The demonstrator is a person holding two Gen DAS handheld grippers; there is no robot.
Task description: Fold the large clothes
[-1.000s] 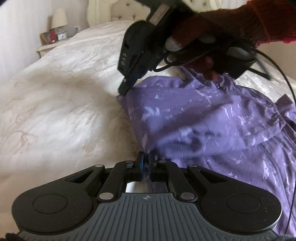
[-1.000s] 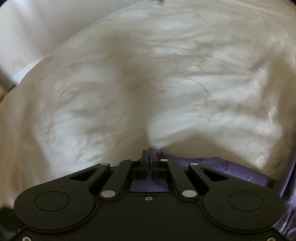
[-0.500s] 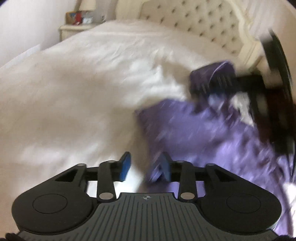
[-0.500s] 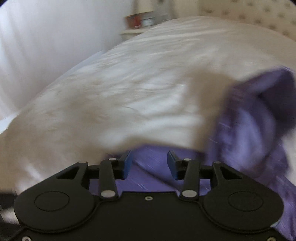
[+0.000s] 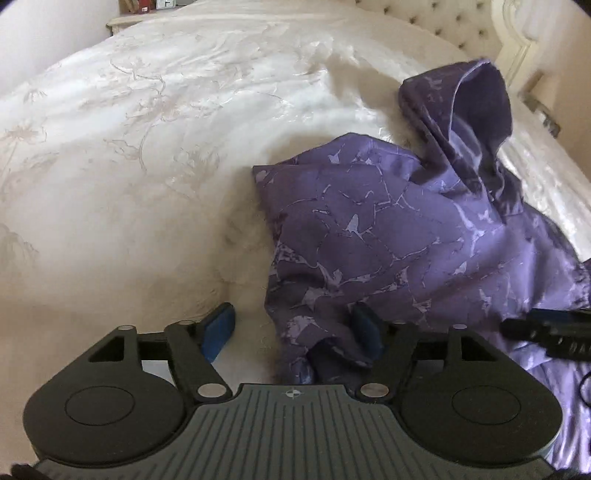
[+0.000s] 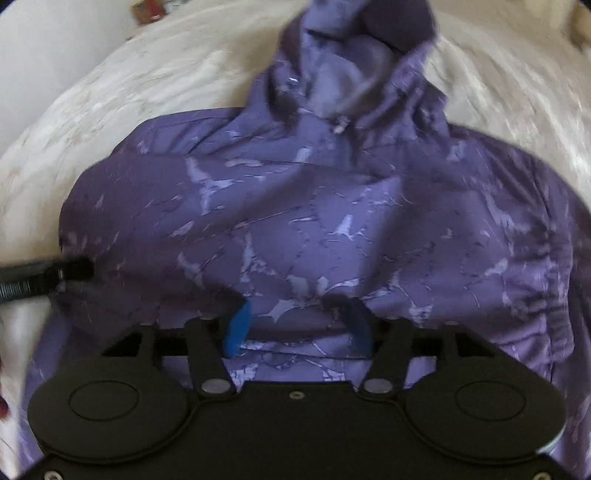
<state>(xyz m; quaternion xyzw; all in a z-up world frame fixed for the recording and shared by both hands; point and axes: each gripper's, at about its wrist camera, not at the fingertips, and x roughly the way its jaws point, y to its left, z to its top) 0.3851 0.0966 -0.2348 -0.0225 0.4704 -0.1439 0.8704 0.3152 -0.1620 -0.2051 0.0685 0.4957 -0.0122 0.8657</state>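
A purple patterned hooded jacket [image 5: 388,240] lies on the white bedspread [image 5: 147,147], its hood [image 5: 476,110] puffed up at the far end. My left gripper [image 5: 293,326] sits at the jacket's near left corner. Its jaws are opening, and a bunched fold of fabric lies loose against the right blue pad [image 5: 365,328] without being pinched. In the right wrist view the jacket [image 6: 332,221] fills the frame, hood [image 6: 351,55] at the top. My right gripper [image 6: 297,325] hovers over its lower middle, jaws opening, with the fabric beneath them and not clamped.
A tufted cream headboard [image 5: 461,29] stands at the far right and a nightstand [image 5: 125,22] at the far left. One finger of the right gripper [image 5: 546,332] reaches in from the right edge. The left gripper's finger [image 6: 37,280] shows at the jacket's left edge.
Both grippers went from shut on the jacket's fabric to open, letting it drop. The right gripper swung from the bare bedspread to above the jacket's middle. The left shifted slightly at the corner.
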